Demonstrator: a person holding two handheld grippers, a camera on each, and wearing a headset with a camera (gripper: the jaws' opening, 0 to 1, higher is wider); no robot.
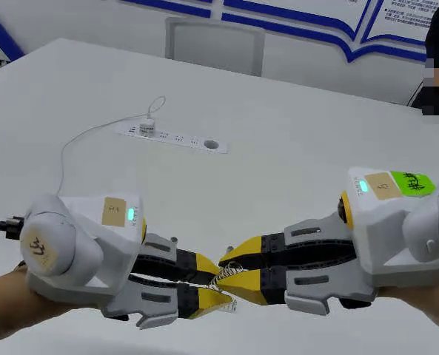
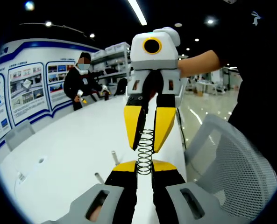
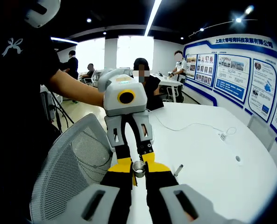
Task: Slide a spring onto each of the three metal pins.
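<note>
Where the two tools meet tip to tip above the flat white table (image 1: pixel 293 170), a silver coiled-wire spring (image 2: pixel 145 149) spans the gap between them, clear of the tabletop.

Right gripper (image 3: pixel 138 169): the jaws are drawn narrow and clamp the spring. In its own view the coil shows end-on, seated between the yellow tips. In the left gripper view those same yellow tips flank the far end of the coil on both sides.

Left gripper (image 2: pixel 145 170): the jaws are narrow, with a gap about as wide as the coil. The near end of the spring sits between its yellow tips. Whether they press on the coil cannot be told.

Two short upright metal pins (image 2: pixel 114 157) (image 2: pixel 98 177) stand on the table to the left of the left gripper's jaws and apart from them, both bare. In the right gripper view one such pin (image 3: pixel 178 170) stands near the right of that gripper's jaws, also bare.

Beyond both tools lies a white socket strip (image 1: pixel 171 137) with a thin white cable (image 1: pixel 78 140). A grey mesh chair (image 2: pixel 231 158) stands to the right of the left gripper.
</note>
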